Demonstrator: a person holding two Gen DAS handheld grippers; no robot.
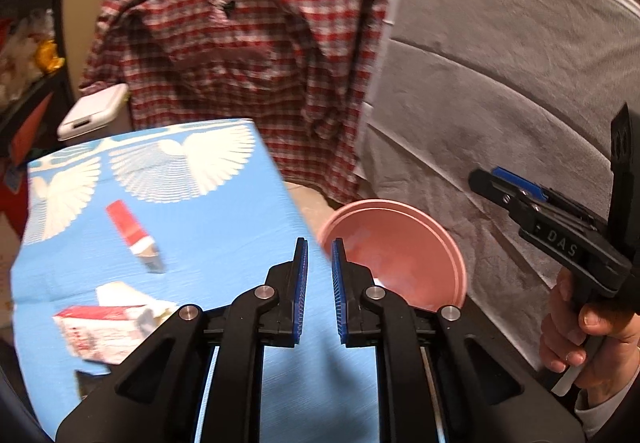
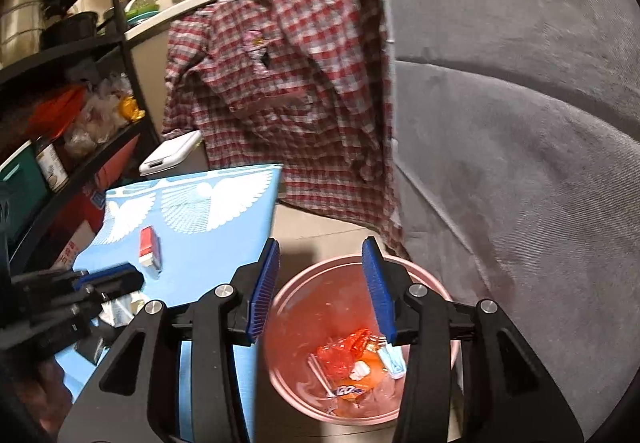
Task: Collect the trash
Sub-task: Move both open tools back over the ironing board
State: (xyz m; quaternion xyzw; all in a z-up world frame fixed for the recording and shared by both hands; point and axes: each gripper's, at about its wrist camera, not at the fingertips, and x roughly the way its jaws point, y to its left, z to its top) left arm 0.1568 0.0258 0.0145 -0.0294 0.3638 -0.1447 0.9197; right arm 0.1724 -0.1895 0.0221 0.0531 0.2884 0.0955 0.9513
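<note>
A low table (image 1: 224,227) covered in a blue cloth with white wing patterns carries the remaining litter: a red and white wrapper (image 1: 134,235) lies alone toward the middle of the cloth, and a crumpled red and white carton (image 1: 106,327) sits near the table's left edge with some white paper against it. In the right wrist view the wrapper (image 2: 149,247) lies just beyond the tip of the other tool. Off the table's right edge, on the floor, stands a pink bucket (image 1: 400,243); seen from above, the bucket (image 2: 298,299) already holds orange and red plastic wrappers (image 2: 352,363) and a pale blue scrap at its bottom.

A red checked shirt (image 1: 248,43) hangs behind the table's far edge, and a grey upholstered sofa (image 1: 500,83) fills the right side next to the bucket. A white lidded bin (image 1: 94,111) stands past the table's far left corner, with dark shelving (image 2: 60,83) of pots and bags beside it.

The left gripper (image 1: 320,287) hovers over the table's right edge, its blue-padded jaws parted by a narrow gap with nothing between them. The right gripper (image 2: 326,291) hangs above the bucket, jaws spread wide and empty, touching nothing.
</note>
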